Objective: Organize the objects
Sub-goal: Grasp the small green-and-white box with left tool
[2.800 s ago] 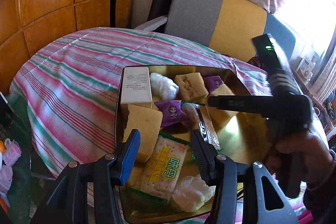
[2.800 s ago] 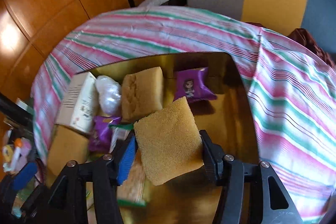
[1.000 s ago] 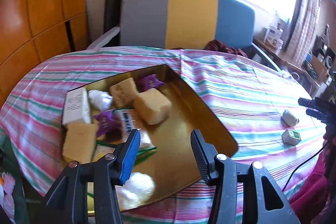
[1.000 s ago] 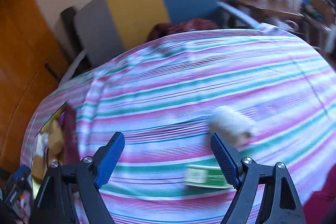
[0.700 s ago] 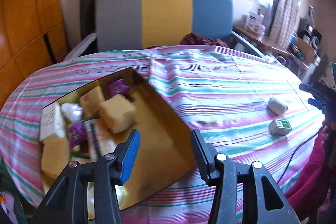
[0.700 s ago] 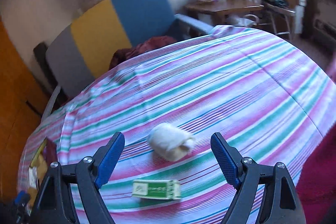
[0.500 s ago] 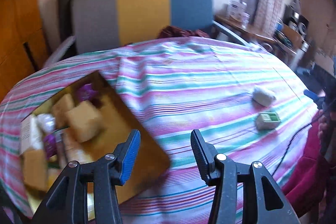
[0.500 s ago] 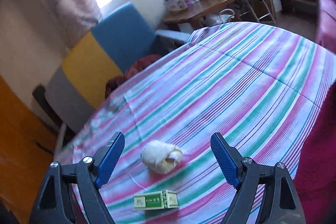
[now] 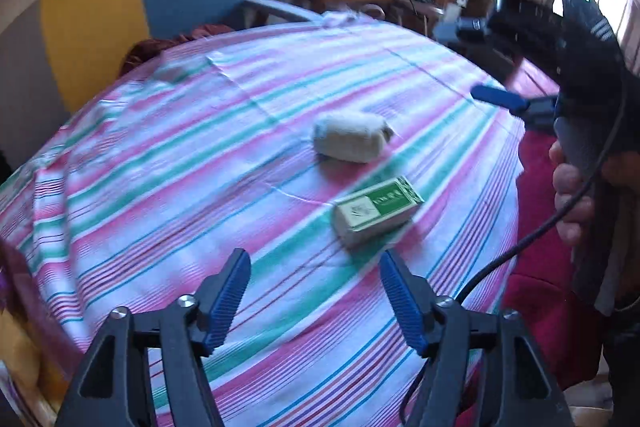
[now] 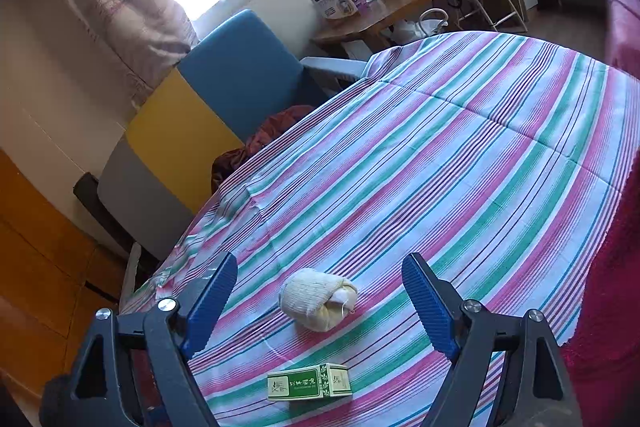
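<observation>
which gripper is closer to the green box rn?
Likely left, though it's close. The left gripper is open just short of the green box; the right gripper is open above it, framing the cloth roll.

- Left wrist view: looks from above the desk across its striped cloth toward the far right edge, fairly near.
- Right wrist view: looks from that edge over the desk toward the chair, close and low.
- Shared by both: green box and cream bundle.
</observation>
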{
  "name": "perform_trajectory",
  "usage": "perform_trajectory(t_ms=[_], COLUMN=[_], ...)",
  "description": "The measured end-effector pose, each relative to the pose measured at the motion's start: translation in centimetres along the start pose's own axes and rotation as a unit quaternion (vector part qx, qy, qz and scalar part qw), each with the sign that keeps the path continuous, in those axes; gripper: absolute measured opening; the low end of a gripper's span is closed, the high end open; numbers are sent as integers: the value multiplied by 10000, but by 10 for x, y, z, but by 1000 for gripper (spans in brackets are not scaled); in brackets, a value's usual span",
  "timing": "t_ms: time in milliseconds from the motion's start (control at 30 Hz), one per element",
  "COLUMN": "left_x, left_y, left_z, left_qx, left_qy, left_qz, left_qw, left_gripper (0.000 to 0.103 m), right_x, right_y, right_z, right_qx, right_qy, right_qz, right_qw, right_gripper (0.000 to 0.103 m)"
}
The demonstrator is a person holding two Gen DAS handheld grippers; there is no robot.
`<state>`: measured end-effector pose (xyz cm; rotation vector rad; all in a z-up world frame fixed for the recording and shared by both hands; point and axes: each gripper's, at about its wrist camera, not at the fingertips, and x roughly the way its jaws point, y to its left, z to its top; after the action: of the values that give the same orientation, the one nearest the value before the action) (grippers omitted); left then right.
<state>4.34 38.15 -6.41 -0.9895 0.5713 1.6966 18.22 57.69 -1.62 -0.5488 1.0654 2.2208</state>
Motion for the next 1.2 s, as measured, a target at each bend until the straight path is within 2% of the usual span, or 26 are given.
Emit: perform_trajectory(t_ms=[33,100,233,400,567,600,667,800,1033,1200], left_x=[4,11,34,60,77,79,78,63,22,-4], left_y=[-2,-9,-21,-22,-29,-27,-20,-4,34,46], left_z=[2,10,23,35,38,36,29,11,-35,-64], left_qx=[-33,-42,-182,-736,-982,-1048,-1175,-1061,-1019,-909], left_qy=[19,20,217,509,639,670,617,507,266,86], left_qz=[-97,-266,-295,-401,-243,-255,-328,-363,41,328], left_qw=[9999,9996,9992,9952,9928,9919,9906,9924,9944,9953], left_gripper=[72,82,82,84,87,79,79,78,78,78], right_x=[1,2,1,2,4,4,5,8,24,46], right_y=[0,-1,-4,-8,-9,-9,-8,-3,13,34], right_z=[0,-1,-2,-1,-1,-1,-1,-3,-11,-26], right_qx=[3,34,127,252,325,319,292,167,-330,-1037], right_qy=[16,58,61,78,120,126,139,221,684,1259], right_qz=[0,32,117,198,227,227,217,193,-43,-407], right_qw=[10000,10000,9998,9995,9991,9992,9992,9994,9971,9858], right_gripper=[85,85,85,85,85,85,85,85,85,86])
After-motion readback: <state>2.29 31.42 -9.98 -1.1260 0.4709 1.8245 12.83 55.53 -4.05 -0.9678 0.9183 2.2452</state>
